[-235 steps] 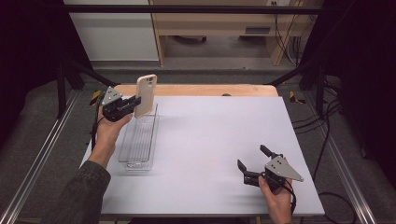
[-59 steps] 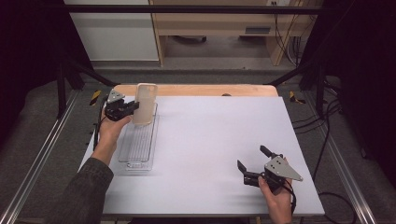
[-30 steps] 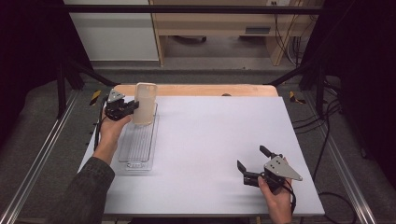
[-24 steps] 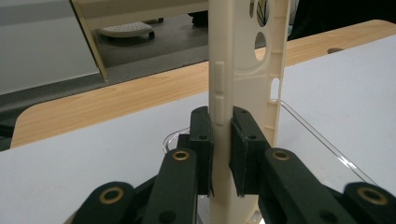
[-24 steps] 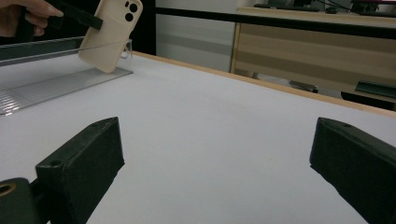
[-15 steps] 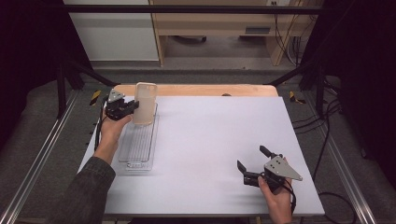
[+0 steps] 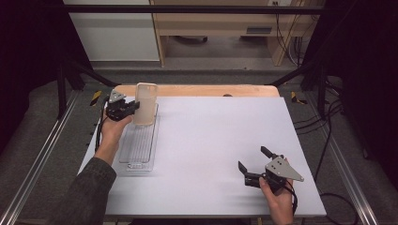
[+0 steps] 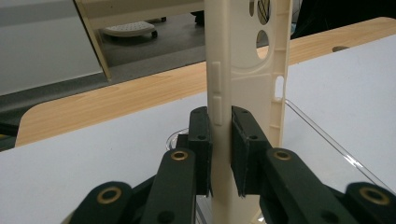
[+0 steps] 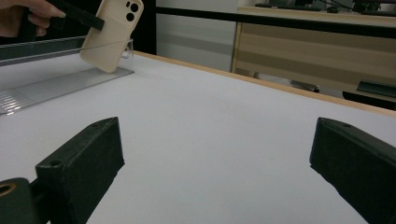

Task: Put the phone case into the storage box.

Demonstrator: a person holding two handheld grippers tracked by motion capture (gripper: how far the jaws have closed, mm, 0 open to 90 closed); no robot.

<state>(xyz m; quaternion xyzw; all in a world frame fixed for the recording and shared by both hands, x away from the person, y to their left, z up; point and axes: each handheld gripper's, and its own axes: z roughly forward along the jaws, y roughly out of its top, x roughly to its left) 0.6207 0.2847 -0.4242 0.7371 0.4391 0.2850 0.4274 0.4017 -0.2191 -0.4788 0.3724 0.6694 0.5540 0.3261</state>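
Currently the left gripper [image 7: 133, 107] has its jaws clamped on the side edge of the cream phone case [image 7: 145, 103], pads either side of the button bumps. Case stands tilted, lower end inside the far end of the clear tray [image 7: 136, 159]. Right gripper [image 7: 256, 166] rests on the tabletop [image 7: 211, 136], jaws wide, nothing between them, well apart from the case.

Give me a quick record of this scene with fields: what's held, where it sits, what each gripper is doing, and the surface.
held item: cream phone case, tilted, lower end in the tray
container: clear plastic tray, at the table's left side
left gripper: shut on the phone case's edge
right gripper: open, nothing between its jaws, low over the table near its right front
surface: white table with a wooden far edge
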